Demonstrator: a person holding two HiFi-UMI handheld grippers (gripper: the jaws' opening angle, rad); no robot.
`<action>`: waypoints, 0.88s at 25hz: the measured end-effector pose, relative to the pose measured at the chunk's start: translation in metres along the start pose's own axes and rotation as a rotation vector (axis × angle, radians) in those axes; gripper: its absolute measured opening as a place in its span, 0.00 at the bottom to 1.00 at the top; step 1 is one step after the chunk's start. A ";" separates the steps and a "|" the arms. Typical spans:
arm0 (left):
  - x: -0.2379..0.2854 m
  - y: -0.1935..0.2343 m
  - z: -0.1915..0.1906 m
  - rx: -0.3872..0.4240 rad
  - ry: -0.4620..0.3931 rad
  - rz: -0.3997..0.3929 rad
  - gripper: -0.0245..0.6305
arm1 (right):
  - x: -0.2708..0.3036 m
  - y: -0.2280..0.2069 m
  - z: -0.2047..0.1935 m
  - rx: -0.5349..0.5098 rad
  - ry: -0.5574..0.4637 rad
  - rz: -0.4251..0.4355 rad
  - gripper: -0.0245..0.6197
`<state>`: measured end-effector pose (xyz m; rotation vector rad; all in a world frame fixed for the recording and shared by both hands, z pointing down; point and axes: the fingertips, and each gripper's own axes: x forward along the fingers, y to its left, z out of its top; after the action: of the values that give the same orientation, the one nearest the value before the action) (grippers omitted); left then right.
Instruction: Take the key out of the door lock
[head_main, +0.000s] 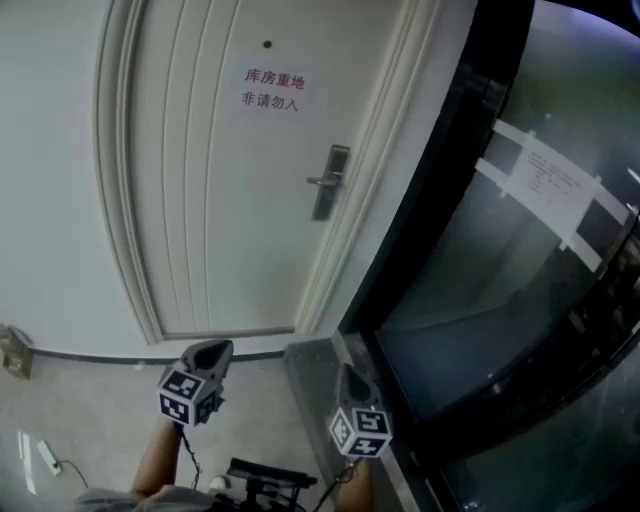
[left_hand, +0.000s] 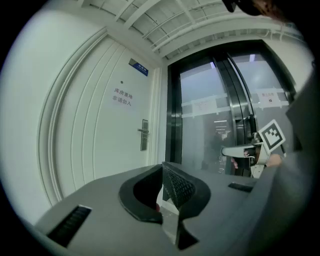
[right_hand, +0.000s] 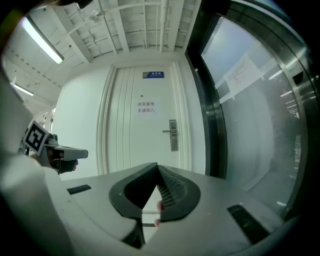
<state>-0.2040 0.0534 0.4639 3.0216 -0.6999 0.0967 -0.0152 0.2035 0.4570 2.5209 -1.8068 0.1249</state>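
- I hold two grippers low before one white door (head_main: 200, 180): left gripper (head_main: 210, 352) and right gripper (head_main: 352, 375), each clenched on nothing.
- One lock plate (head_main: 330, 185) with one lever handle (head_main: 320, 181) sits at the door's right edge, well apart from both grippers; any key there is too small to tell.
- One paper notice (head_main: 272, 90) is stuck higher up.

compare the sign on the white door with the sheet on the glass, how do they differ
The paper sign with large red characters sits on the white panelled door; the white sheet with small dark print is on the dark glass wall. Pale strips flank the sheet, none the sign. Both are flat notices.
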 end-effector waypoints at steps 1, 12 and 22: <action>0.000 -0.001 0.000 -0.001 0.000 -0.001 0.04 | 0.000 0.000 0.000 0.001 -0.002 0.000 0.04; 0.006 -0.009 0.003 0.002 -0.002 -0.001 0.04 | -0.002 -0.008 0.001 0.017 -0.004 0.009 0.04; 0.016 -0.025 -0.001 0.006 0.006 0.011 0.04 | -0.005 -0.027 -0.004 0.017 -0.002 0.019 0.04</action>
<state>-0.1784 0.0692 0.4653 3.0222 -0.7167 0.1081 0.0087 0.2171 0.4607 2.5160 -1.8390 0.1388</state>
